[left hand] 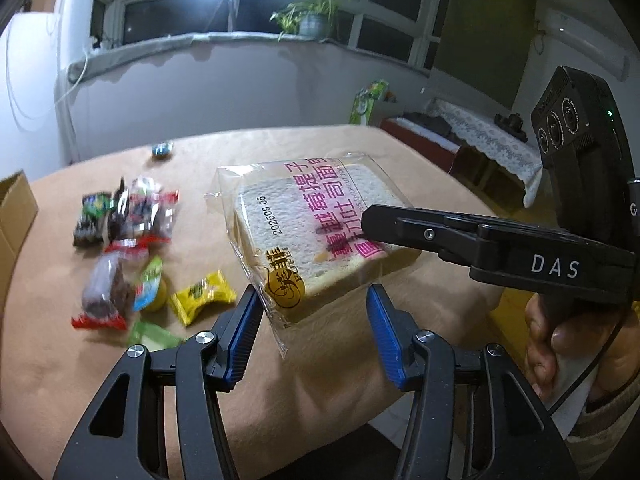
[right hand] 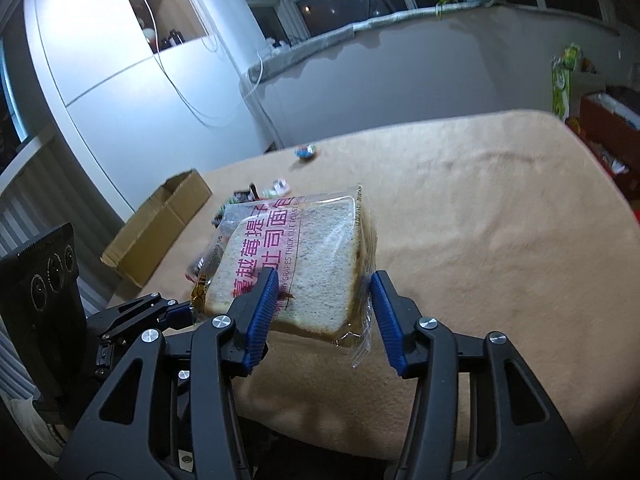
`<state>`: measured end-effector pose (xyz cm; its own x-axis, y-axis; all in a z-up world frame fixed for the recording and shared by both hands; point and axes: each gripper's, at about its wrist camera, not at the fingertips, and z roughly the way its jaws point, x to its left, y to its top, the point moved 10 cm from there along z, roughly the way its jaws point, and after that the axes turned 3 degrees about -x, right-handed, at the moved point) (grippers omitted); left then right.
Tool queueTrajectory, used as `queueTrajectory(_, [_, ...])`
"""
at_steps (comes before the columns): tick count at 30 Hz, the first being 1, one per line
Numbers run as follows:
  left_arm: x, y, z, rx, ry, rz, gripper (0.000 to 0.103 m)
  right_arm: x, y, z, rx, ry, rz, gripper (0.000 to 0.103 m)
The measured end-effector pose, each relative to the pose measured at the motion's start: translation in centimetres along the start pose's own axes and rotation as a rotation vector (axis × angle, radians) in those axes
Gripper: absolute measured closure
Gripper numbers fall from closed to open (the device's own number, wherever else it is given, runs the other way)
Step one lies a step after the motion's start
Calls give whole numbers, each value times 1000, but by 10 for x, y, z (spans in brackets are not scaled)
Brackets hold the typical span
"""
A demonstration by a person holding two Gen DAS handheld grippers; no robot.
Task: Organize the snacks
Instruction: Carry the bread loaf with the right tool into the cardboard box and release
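**Tan cloth, scattered snacks, one bagged slice of bread**

Brown cardboard box (left hand: 16, 216) at the far left edge of the table (left hand: 280, 380), flaps up. Just right of it, a blurred heap of small snack packets (left hand: 124, 220), with a dark red-ended packet (left hand: 106, 296) and a yellow packet (left hand: 202, 296) nearer. Farther back, apart from the heap, one small blue-wrapped sweet (left hand: 162, 149).

Right of the heap, the bread bag (left hand: 316, 232): clear plastic, pink lettering, a thick white slice inside, tilted with its right end raised off the cloth. Left gripper (left hand: 314, 312) spread wide, blue pads (left hand: 242, 332) either side of the bag's near corner, not pressing it. Right gripper (right hand: 324, 312) reaching in from the right; one pad (right hand: 262, 312) laid over the slice's face, the other beside the crinkled bag edge. Grasping or merely straddling the bag: cannot tell. Bare hand (left hand: 568, 344) on the right gripper's handle at far right.
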<state>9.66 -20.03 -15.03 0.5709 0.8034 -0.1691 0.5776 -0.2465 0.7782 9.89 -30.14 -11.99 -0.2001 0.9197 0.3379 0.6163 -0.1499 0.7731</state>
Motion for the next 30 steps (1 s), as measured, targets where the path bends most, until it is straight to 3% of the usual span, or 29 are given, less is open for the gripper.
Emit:
queueTrajectory(8, [9,27,-29,-78,16,-4,50,37,28,-8,-40,27,-68,53])
queueTrajectory(14, [34,31,-57,-125,74,-37,50,81,35,7,-26,76,-128,53])
queueTrajectory(30, [185,-6,-154,-215,327,-206,50,273,19,104,87,280,-322,53])
